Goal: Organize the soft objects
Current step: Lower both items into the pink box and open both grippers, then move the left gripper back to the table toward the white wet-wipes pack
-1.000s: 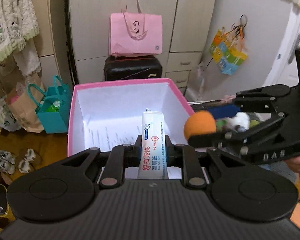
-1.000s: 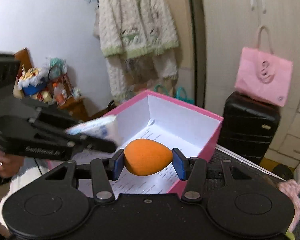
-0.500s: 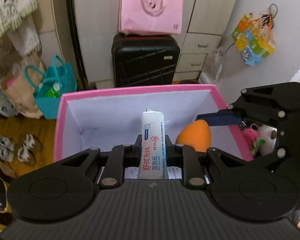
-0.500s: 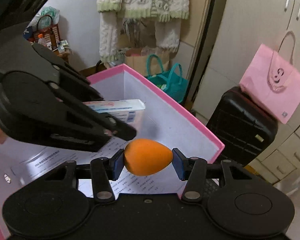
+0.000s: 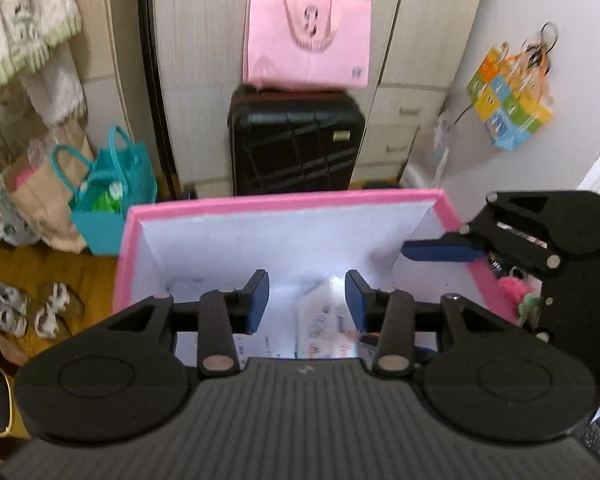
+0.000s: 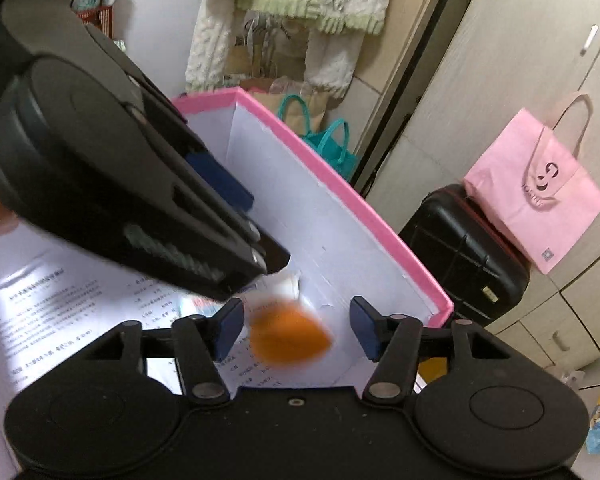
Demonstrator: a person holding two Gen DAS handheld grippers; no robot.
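Two grippers hang over a pink box [image 5: 284, 202]; the left gripper [image 5: 306, 300] has its jaws opening, apart from the wipes packet [image 5: 324, 320] lying below on the box floor; the right gripper [image 6: 296, 328] is opening too, its pads clear of the blurred orange sponge [image 6: 288, 338] between them.

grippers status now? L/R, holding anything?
Left gripper: opening, holds nothing; wipes pack lies below.
Right gripper: opening, orange sponge released between its jaws.
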